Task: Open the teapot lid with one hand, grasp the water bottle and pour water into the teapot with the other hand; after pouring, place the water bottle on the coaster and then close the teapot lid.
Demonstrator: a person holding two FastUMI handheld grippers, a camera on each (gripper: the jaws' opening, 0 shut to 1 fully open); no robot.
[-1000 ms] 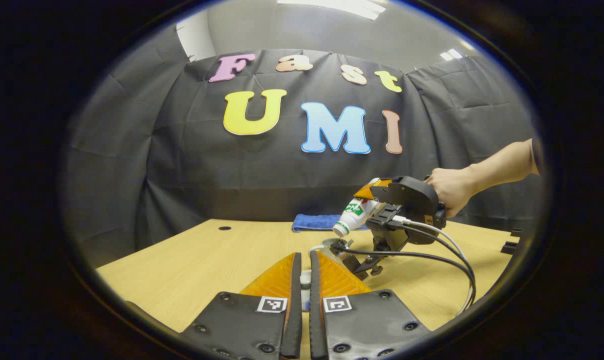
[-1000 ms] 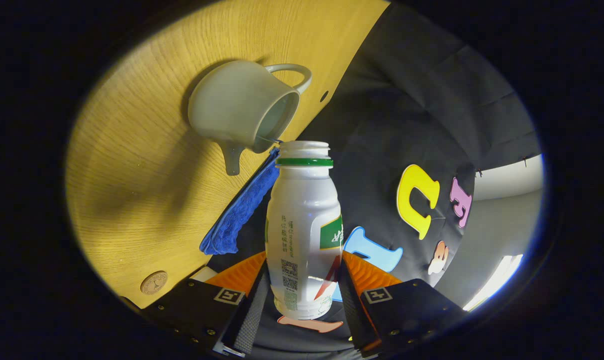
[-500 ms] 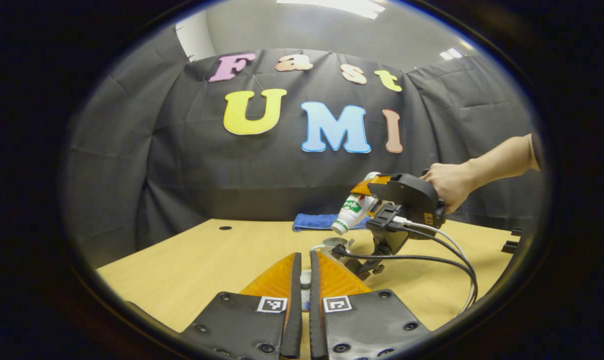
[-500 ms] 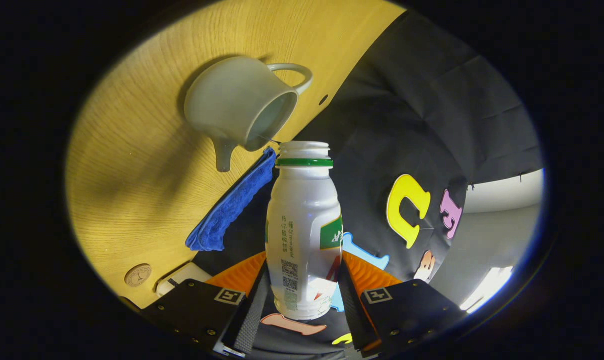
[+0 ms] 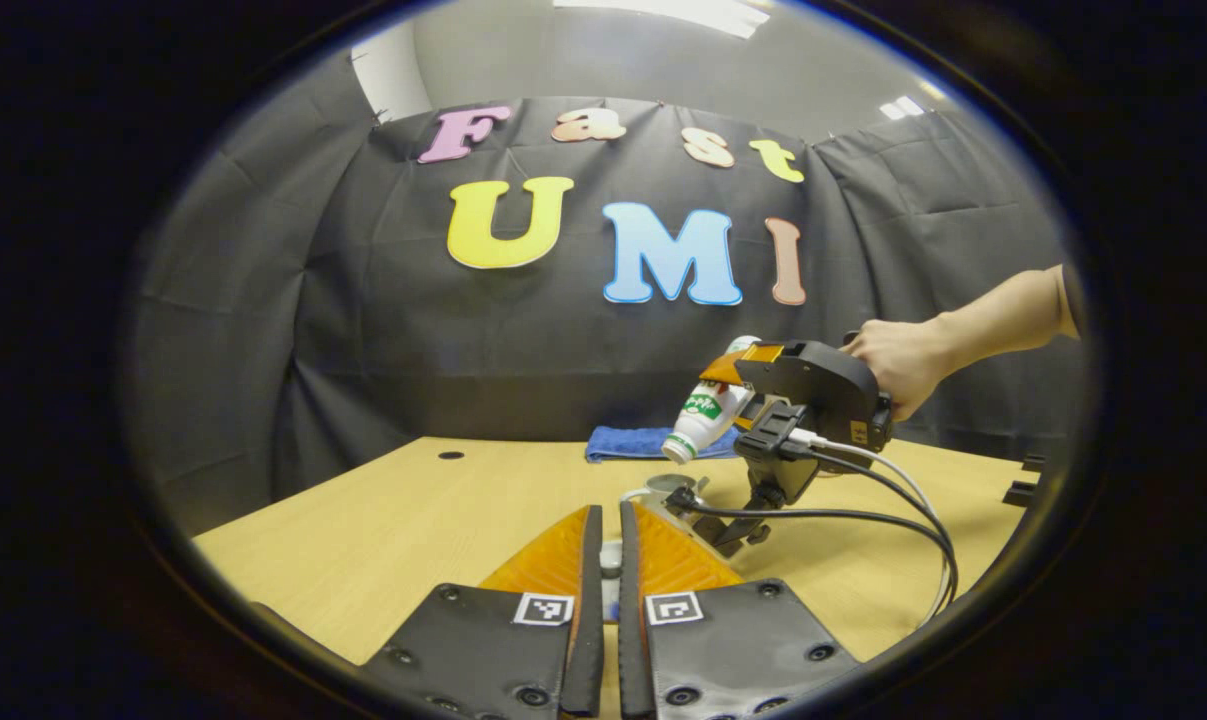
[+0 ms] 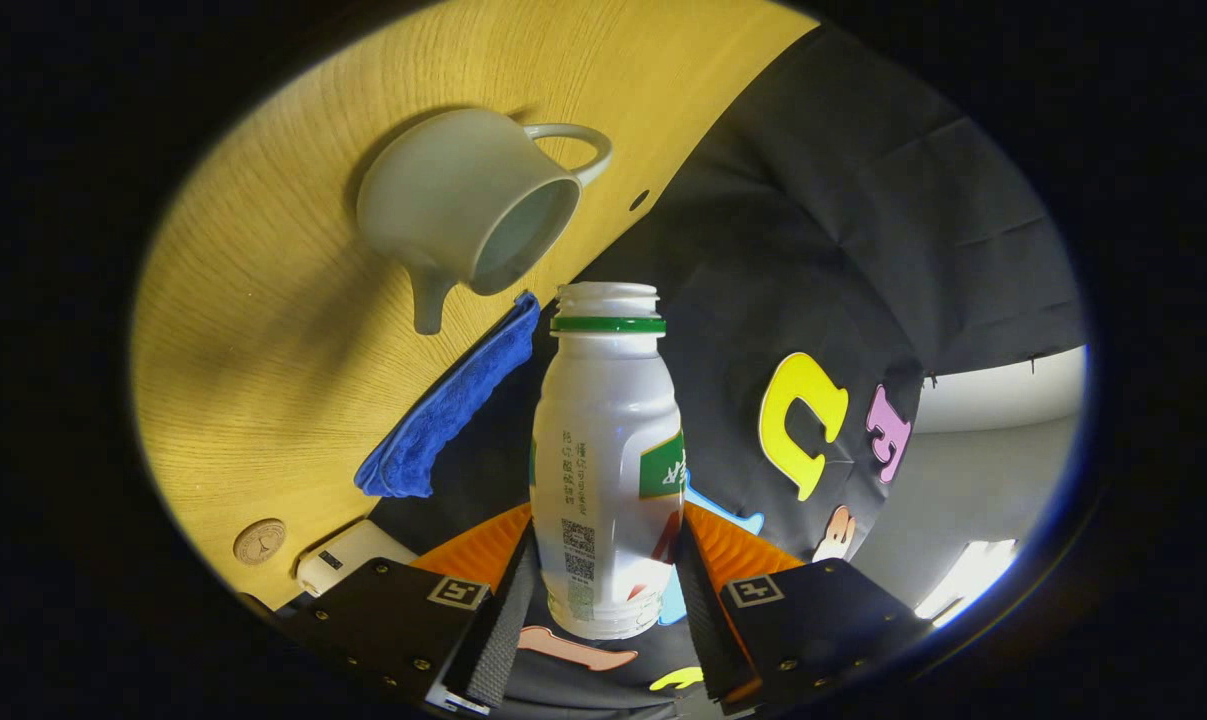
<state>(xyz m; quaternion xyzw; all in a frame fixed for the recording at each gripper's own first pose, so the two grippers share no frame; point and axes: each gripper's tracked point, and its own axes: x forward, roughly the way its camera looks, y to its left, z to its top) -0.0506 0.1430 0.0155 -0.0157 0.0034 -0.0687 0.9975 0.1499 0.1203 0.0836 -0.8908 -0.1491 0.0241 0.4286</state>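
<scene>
Above the teapot: my right gripper (image 6: 603, 590) pinches the water bottle (image 6: 608, 470), both fingers on its lower body, mouth tipped down toward the pot.
Teapot (image 6: 463, 215): lid off, opening facing the bottle mouth, spout pointing toward the blue cloth (image 6: 448, 415); it stands on the wooden table (image 6: 263, 380).
Bottle seen from the left gripper view: the water bottle (image 5: 701, 418) hangs tilted just above the pot, held by the right gripper (image 5: 743, 385).
Left gripper (image 5: 603, 545): fingers nearly pressed together on a small pale thing, I judge the lid knob, though I cannot tell for sure.
Coaster (image 6: 259, 541): beyond the cloth from the teapot, well apart from it.
Handling, bottle: light thin plastic, smooth, likely to flex; I keep the grip low on the body, firm but not crushing.
Handling, teapot: hard ceramic, heavy, chips easily; I judge the lid needs setting down gently by its 1 knob.
</scene>
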